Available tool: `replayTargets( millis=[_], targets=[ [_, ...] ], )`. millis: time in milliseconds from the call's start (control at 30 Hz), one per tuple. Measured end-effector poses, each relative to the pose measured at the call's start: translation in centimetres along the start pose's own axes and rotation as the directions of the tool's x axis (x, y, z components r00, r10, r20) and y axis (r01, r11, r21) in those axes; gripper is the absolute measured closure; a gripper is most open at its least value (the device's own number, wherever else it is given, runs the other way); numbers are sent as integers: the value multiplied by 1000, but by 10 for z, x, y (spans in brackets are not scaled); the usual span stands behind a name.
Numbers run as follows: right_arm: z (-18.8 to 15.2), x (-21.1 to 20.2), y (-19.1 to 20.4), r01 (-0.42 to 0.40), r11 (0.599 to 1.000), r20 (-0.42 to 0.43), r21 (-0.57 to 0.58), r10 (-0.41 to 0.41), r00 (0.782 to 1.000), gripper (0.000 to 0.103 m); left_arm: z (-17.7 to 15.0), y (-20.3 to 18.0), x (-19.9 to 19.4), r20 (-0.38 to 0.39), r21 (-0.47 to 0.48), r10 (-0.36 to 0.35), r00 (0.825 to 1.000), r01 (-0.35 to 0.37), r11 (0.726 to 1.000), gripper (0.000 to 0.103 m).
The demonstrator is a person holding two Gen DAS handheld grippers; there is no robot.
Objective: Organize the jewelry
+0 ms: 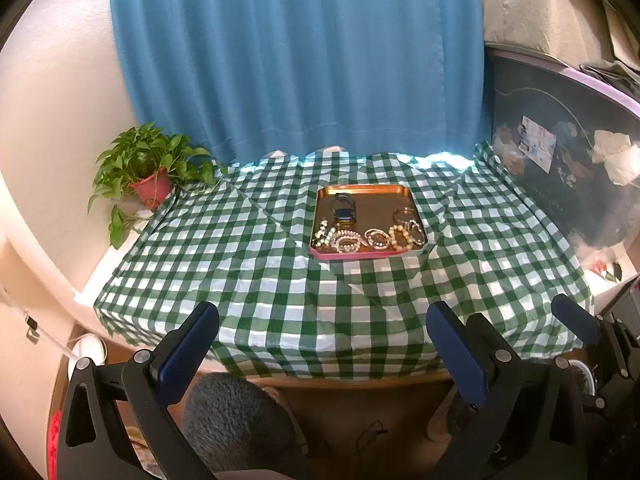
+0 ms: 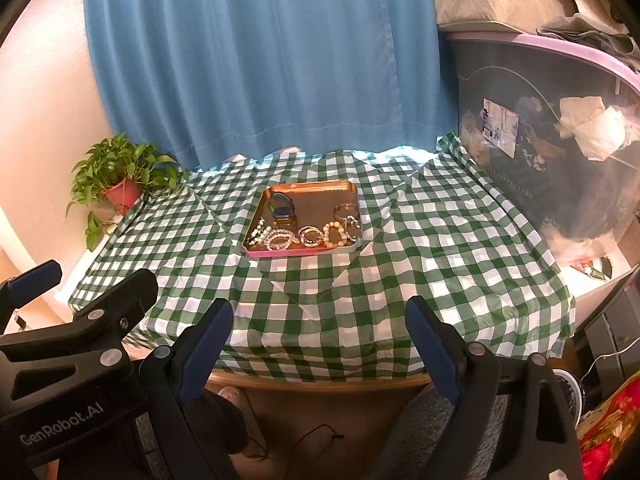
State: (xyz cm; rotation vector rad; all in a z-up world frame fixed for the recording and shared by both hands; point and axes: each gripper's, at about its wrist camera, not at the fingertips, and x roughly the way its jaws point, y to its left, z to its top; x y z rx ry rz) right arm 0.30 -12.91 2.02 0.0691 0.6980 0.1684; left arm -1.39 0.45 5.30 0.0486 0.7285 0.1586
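Both grippers, left [image 1: 322,334] and right [image 2: 319,330], hang spread wide and empty, the jewelry tray [image 1: 420,216] well ahead of them.

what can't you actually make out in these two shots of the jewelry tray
- Bracelets in the tray: too small and overlapping in both views to count or tell clasps.
- Dark blue item at the tray's back: too small to identify.
- Storage bin contents: blurred behind cloudy plastic, cut off by the right edge.
- Table under the checked cloth: fully covered.
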Motion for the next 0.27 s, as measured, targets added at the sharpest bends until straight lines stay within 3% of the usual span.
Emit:
replayTargets(
  millis=[267],
  targets=[
    [-4,0,-1,0,1000,-5,5,0,1000,17,-1,1,0,3,0,10,1000,-10,1000,0]
  ],
)
